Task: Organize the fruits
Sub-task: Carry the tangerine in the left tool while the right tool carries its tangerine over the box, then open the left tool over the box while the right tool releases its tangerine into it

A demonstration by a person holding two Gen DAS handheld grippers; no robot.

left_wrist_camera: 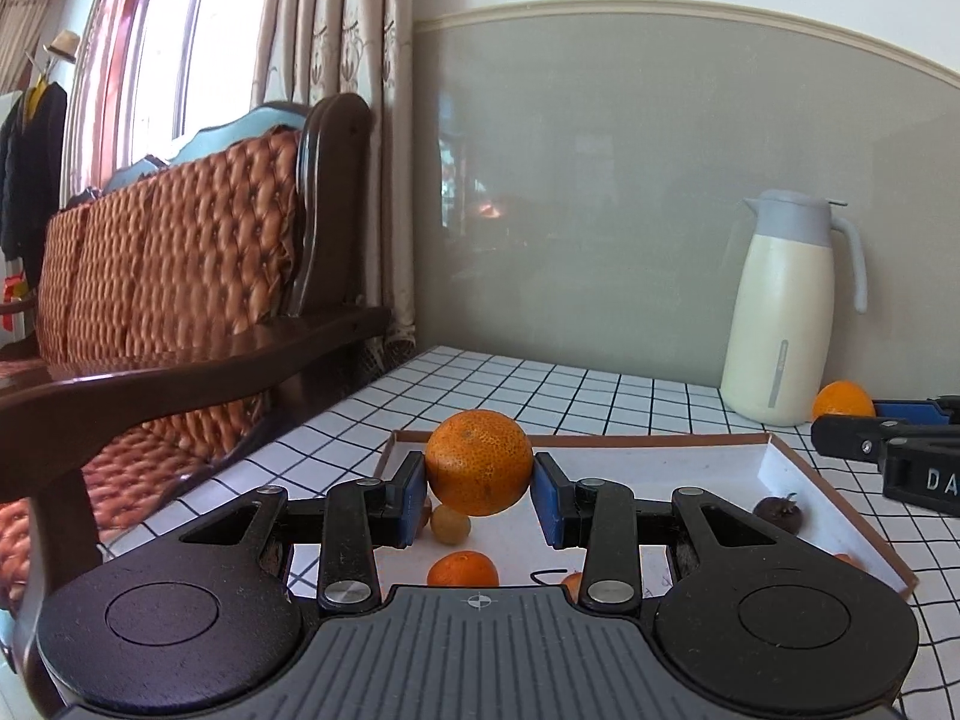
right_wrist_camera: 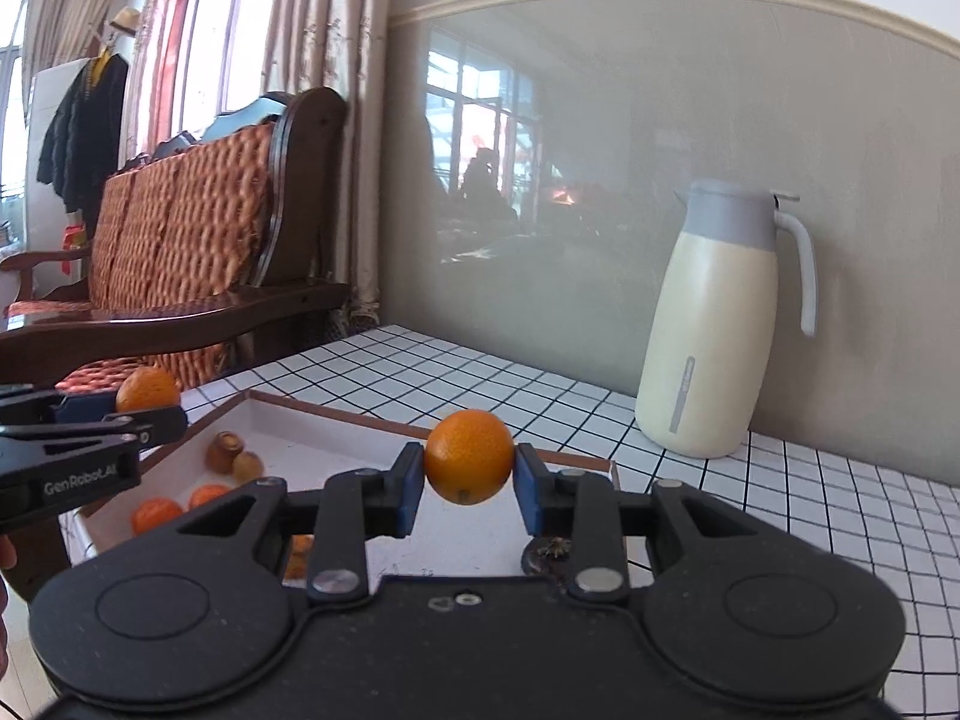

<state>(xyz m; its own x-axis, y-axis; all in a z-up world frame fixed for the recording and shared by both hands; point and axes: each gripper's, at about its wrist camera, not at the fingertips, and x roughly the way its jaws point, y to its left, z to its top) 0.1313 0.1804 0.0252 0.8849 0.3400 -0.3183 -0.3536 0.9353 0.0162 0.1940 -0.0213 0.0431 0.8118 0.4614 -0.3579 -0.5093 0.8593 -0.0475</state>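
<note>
Left gripper pinches a large rough-skinned orange, right gripper a smaller smooth orange; lower each gently into the shallow white cardboard tray below the jaws before releasing.

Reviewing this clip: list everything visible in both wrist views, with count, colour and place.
Large orange: one, orange, clamped in the left gripper.
Small orange: one, orange, clamped in the right gripper.
Tray: one, white with brown rim, on the table.
Loose fruit in tray: several, orange, yellowish and dark brown; exact count unclear.
Table: one, white with black grid.
Jug: one, cream and grey, by the wall.
Bench: one, dark wood, orange cushions, left.
Left gripper: black, blue pads.
Right gripper: black, blue pads.
</note>
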